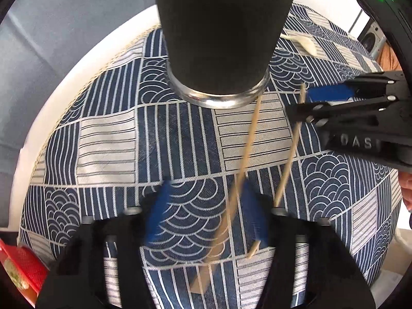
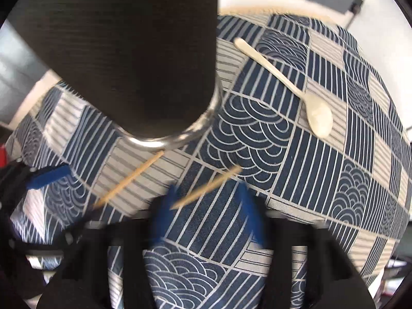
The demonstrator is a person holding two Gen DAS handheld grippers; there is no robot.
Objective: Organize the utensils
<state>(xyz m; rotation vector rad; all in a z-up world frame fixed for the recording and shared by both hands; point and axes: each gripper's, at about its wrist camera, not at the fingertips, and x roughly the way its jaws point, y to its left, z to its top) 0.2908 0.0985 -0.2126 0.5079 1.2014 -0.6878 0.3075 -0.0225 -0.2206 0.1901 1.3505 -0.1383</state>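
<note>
Left tool [image 1: 203,213] and right tool [image 2: 207,206] spread, each around a chopstick [image 1: 247,154]; "DAS" on right

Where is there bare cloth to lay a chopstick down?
Free: the cloth left of the black cup, out to the mat's edge, and the stretch below the spoon in the right wrist view. Crowded: below the cup, where two chopsticks and both grippers meet.

Left gripper [image 1: 203,221], right gripper [image 2: 208,216]: black frames, blue pads, silver screws, embossed lettering.
</note>
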